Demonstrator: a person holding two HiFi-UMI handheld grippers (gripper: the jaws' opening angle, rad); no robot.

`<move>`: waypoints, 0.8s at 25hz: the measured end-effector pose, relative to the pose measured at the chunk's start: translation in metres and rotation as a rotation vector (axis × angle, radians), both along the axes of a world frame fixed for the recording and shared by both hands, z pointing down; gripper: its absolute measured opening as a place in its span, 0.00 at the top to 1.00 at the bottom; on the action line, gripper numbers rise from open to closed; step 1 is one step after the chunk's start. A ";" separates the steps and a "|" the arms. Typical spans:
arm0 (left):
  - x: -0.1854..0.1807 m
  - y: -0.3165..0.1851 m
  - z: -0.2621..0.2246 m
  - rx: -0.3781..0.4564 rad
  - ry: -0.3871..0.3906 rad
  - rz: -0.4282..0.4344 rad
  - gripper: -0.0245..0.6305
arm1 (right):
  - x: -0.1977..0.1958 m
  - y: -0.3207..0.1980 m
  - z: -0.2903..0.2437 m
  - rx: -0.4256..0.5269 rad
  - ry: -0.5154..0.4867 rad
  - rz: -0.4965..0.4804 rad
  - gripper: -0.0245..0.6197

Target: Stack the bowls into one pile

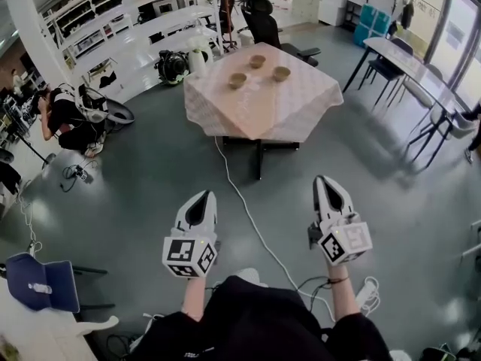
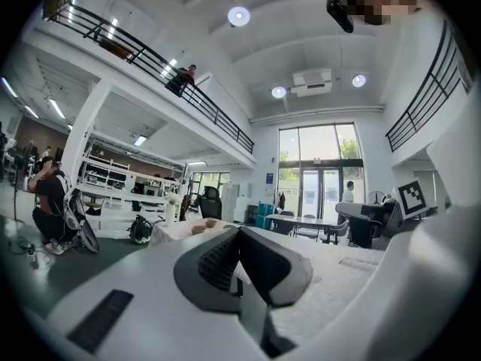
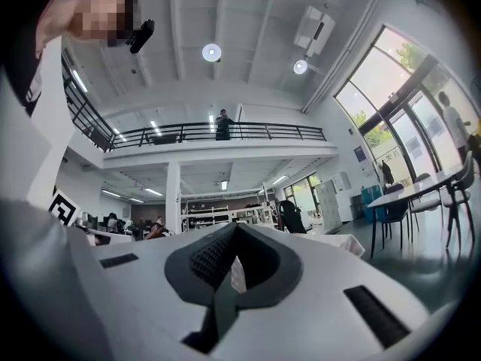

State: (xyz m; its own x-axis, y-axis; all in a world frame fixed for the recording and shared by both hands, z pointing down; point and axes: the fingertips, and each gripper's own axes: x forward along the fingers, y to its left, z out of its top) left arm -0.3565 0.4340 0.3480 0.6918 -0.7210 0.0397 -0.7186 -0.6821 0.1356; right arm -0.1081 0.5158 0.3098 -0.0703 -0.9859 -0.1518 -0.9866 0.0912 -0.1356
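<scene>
Three small tan bowls stand apart on a table with a pale cloth far ahead of me: one at the left, one at the back, one at the right. My left gripper and right gripper hang side by side over the grey floor, well short of the table. Both are shut with nothing between the jaws. In the left gripper view the left gripper points level, and two bowls show small just beyond its tip. The right gripper tilts slightly upward.
A white cable runs across the floor from the table towards me. A black office chair stands behind the table. A long desk with chairs is at the right. A person crouches at the left. A blue chair is near left.
</scene>
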 end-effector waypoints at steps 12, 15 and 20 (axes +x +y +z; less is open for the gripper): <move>0.026 -0.058 0.019 -0.022 -0.017 -0.021 0.97 | 0.028 -0.063 0.017 -0.008 -0.037 -0.012 0.97; 0.039 -0.089 0.028 -0.037 -0.030 -0.009 0.97 | 0.039 -0.093 0.026 -0.029 -0.030 0.008 0.97; 0.061 -0.148 0.040 -0.066 -0.049 0.008 0.97 | 0.061 -0.146 0.038 -0.062 -0.040 0.033 0.97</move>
